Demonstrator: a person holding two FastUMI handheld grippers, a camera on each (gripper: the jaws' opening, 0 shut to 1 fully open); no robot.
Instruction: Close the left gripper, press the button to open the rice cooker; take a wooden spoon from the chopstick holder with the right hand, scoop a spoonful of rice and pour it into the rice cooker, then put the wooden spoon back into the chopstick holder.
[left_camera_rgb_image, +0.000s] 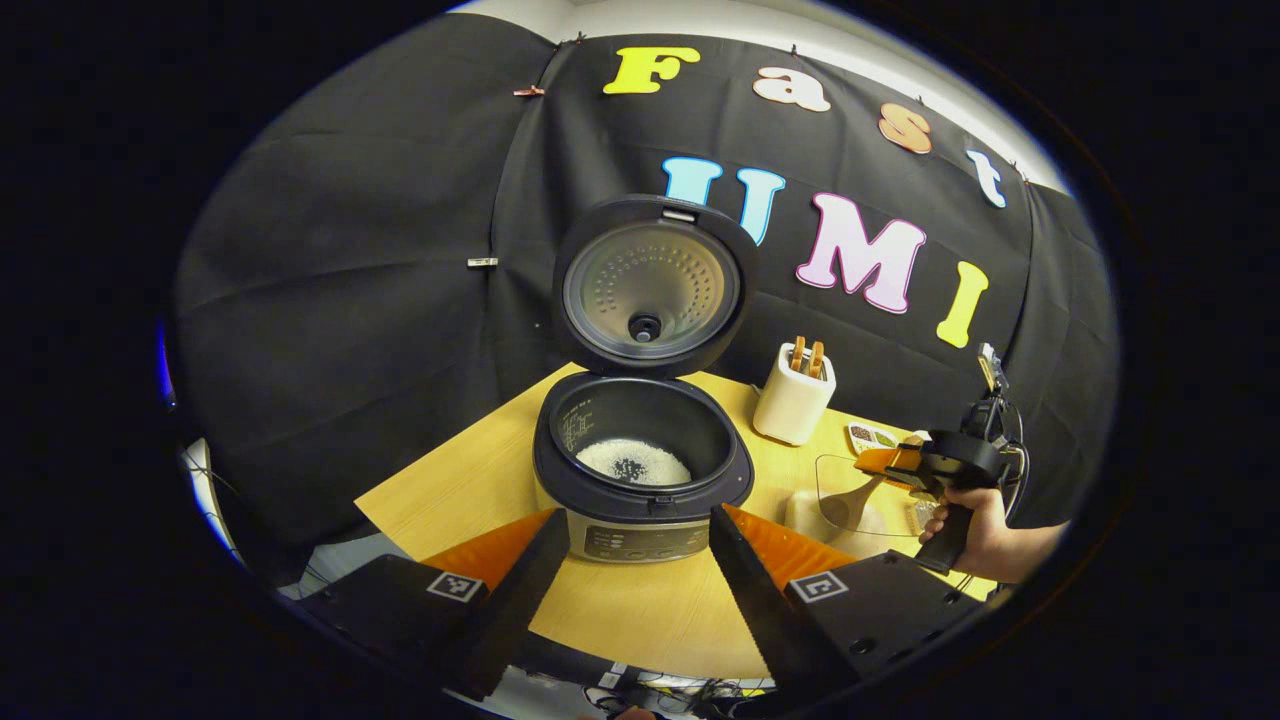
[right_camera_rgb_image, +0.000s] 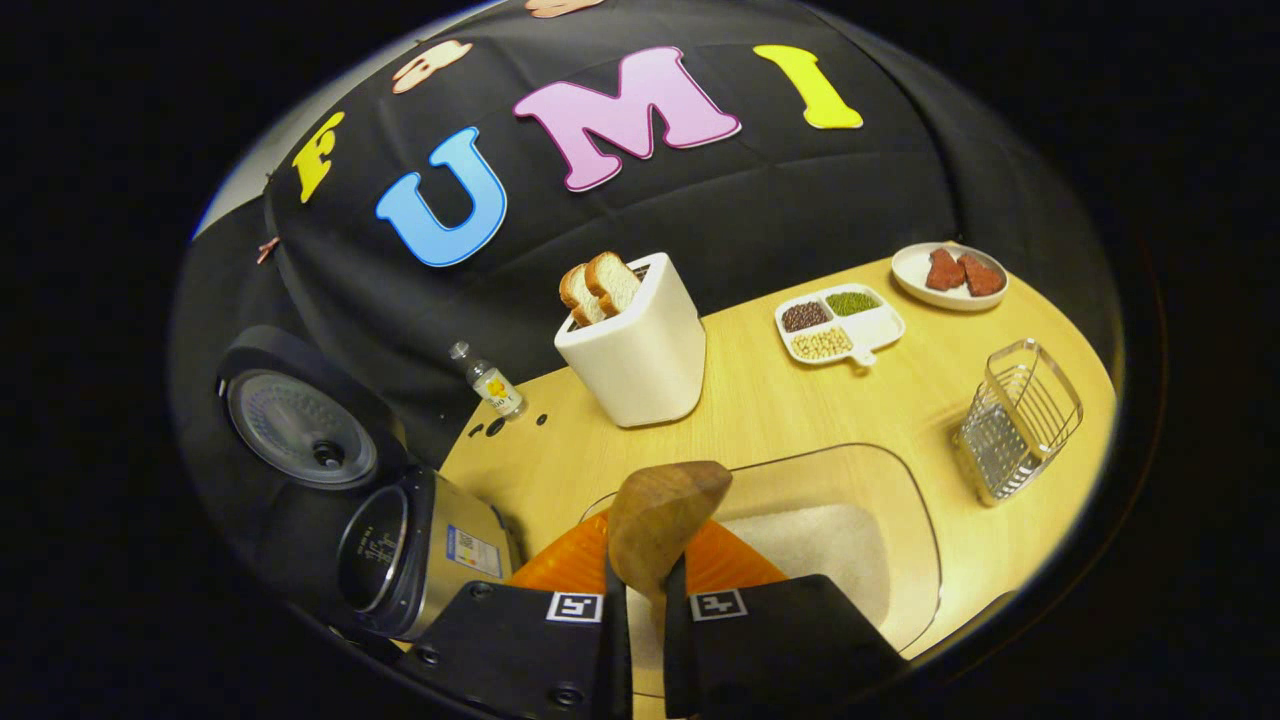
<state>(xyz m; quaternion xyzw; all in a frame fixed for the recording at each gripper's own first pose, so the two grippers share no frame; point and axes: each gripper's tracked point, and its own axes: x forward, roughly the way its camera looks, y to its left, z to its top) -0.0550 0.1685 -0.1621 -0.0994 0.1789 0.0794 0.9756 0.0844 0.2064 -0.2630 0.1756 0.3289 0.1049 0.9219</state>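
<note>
The rice cooker (left_camera_rgb_image: 640, 480) stands open with its lid (left_camera_rgb_image: 650, 285) upright, and white rice lies in the bottom of its pot. My left gripper (left_camera_rgb_image: 635, 515) is open just in front of the cooker's panel, holding nothing. My right gripper (right_camera_rgb_image: 645, 590) is shut on the handle of the wooden spoon (right_camera_rgb_image: 665, 515). The spoon's bowl points forward over the clear glass bowl of rice (right_camera_rgb_image: 830, 550); I see no rice on it. In the left gripper view a hand holds the right gripper (left_camera_rgb_image: 905, 462), with the spoon (left_camera_rgb_image: 850, 500) slanting down into the glass bowl (left_camera_rgb_image: 835, 485). The wire chopstick holder (right_camera_rgb_image: 1020, 420) stands right of that bowl.
A white toaster with bread slices (right_camera_rgb_image: 635, 345) stands behind the glass bowl, a small bottle (right_camera_rgb_image: 490, 385) to its left. A divided dish of beans (right_camera_rgb_image: 840, 325) and a plate with red pieces (right_camera_rgb_image: 950, 272) sit at the back right. The cooker (right_camera_rgb_image: 400, 550) is to the spoon's left.
</note>
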